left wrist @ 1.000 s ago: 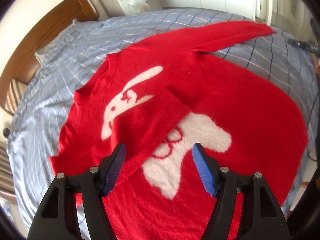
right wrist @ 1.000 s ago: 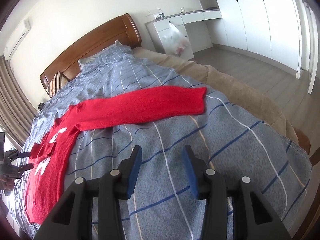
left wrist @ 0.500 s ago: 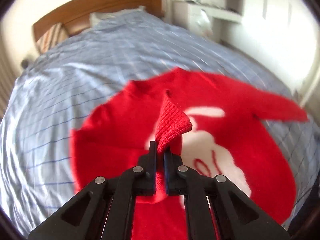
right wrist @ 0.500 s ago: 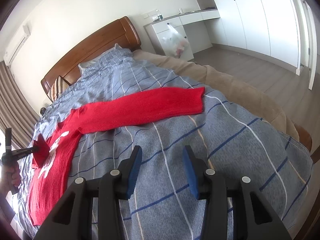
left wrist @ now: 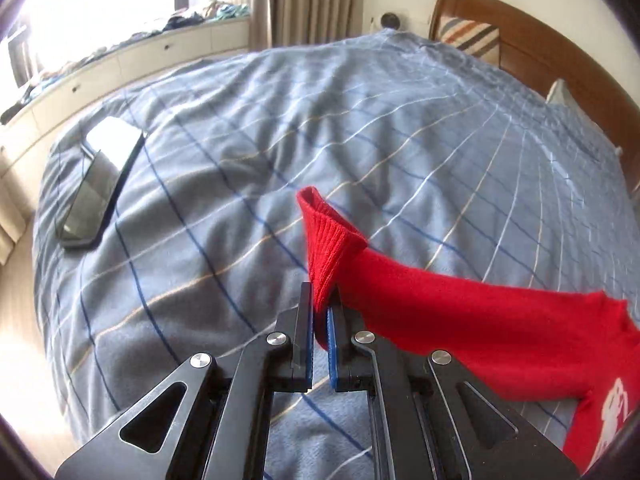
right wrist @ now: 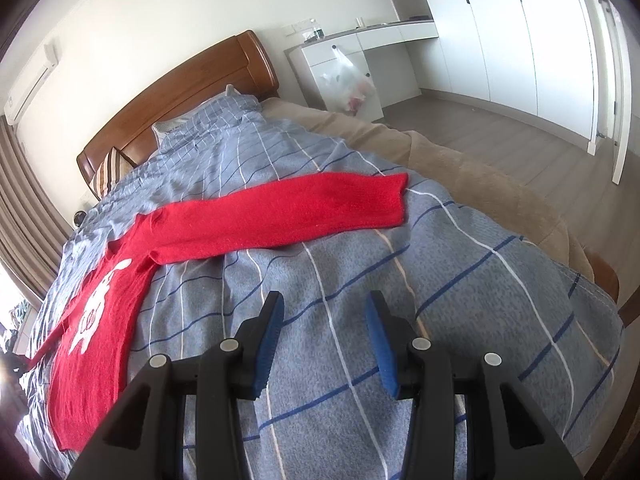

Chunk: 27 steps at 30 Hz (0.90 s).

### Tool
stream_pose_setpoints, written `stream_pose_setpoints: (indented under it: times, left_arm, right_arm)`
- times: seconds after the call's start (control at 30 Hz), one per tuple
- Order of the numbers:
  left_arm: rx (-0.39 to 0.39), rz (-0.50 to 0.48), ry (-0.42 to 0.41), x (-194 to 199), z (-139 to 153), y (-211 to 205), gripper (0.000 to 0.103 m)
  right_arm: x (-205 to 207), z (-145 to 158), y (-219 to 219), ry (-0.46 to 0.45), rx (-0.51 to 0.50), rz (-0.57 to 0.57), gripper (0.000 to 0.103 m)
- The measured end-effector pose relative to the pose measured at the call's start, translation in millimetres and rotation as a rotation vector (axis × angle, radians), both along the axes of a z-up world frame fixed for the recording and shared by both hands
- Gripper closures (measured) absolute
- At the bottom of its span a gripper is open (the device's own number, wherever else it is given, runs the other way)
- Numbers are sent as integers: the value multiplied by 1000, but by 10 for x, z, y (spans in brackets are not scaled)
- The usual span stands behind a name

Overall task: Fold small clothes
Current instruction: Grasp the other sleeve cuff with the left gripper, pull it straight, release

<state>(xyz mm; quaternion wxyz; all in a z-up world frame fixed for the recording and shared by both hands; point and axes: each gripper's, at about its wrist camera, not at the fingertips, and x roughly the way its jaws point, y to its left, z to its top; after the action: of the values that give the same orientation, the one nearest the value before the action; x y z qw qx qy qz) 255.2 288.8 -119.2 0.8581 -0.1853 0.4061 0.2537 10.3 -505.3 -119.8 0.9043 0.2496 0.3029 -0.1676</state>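
Note:
A red sweater (right wrist: 100, 320) with a white rabbit print lies flat on the blue checked bed cover (right wrist: 360, 280). My left gripper (left wrist: 320, 304) is shut on the ribbed cuff (left wrist: 328, 236) of one sleeve (left wrist: 480, 320) and holds it stretched out away from the sweater body, above the cover. The other sleeve (right wrist: 288, 212) lies straight across the bed ahead of my right gripper (right wrist: 324, 320). My right gripper is open and empty, hovering over the cover short of that sleeve.
A dark tablet or phone (left wrist: 96, 184) lies on the cover to the left in the left wrist view. A wooden headboard (right wrist: 180, 92) and pillows stand at the bed's head. A white desk (right wrist: 360, 52) with a plastic bag stands beyond the bed.
My left gripper closed on the sleeve cuff that lay folded over the print, lifted it and swung it outward, unfolding the sleeve away from the body. My right gripper stayed nearly still.

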Motion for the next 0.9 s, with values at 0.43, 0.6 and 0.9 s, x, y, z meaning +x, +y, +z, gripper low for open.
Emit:
stream_pose_setpoints:
  times: [0.43, 0.6, 0.9]
  left_arm:
    - [-157, 8, -62, -225, -434, 155, 99]
    - [-187, 6, -104, -269, -488, 205, 98]
    - [-251, -10, -164, -334, -494, 288, 94]
  right_arm:
    - [12, -11, 21, 10, -17, -15, 60]
    - [24, -7, 49, 24, -36, -20, 60]
    - [25, -26, 31, 24, -14, -31, 59]
